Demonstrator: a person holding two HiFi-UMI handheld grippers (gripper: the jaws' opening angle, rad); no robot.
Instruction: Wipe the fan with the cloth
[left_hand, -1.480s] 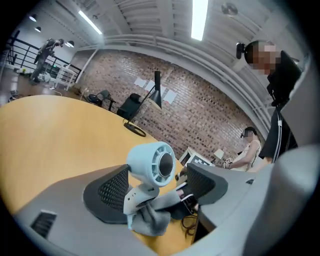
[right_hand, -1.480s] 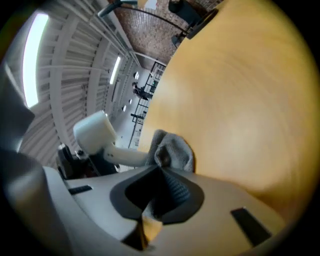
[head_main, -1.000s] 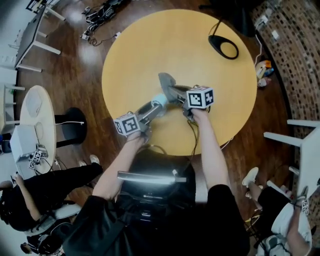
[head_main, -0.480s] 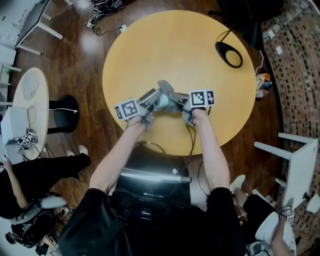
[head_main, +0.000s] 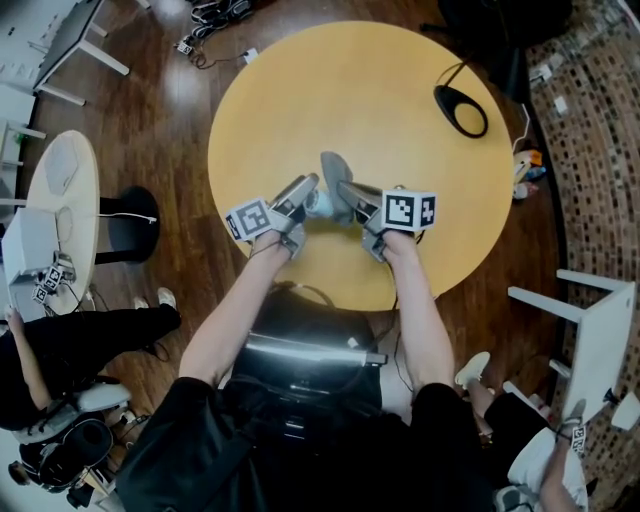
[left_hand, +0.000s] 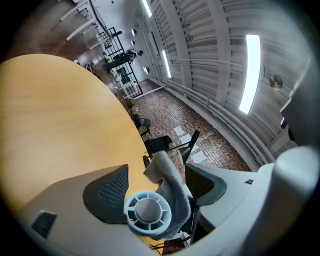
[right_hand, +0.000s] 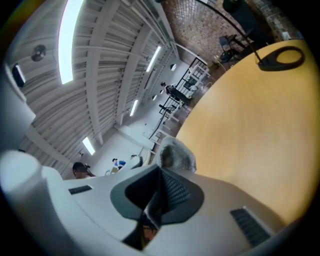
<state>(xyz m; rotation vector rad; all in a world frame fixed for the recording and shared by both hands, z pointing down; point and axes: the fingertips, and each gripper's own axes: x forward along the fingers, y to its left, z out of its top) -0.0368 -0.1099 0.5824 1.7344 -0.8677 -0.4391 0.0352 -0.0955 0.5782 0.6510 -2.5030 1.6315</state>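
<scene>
The yellow table (head_main: 300, 90) is bare over almost all its top, so the far half and the left side are open for a pass. Only a black ring with a cable (head_main: 460, 110) lies on it, near the far right edge, well apart from both grippers. Near the front edge the left gripper (head_main: 301, 189) and the right gripper (head_main: 346, 190) meet tip to tip around the fan (head_main: 318, 203) and the cloth (head_main: 335, 170), so no room is between them. A small white table (head_main: 60, 200) stands off to the left
</scene>
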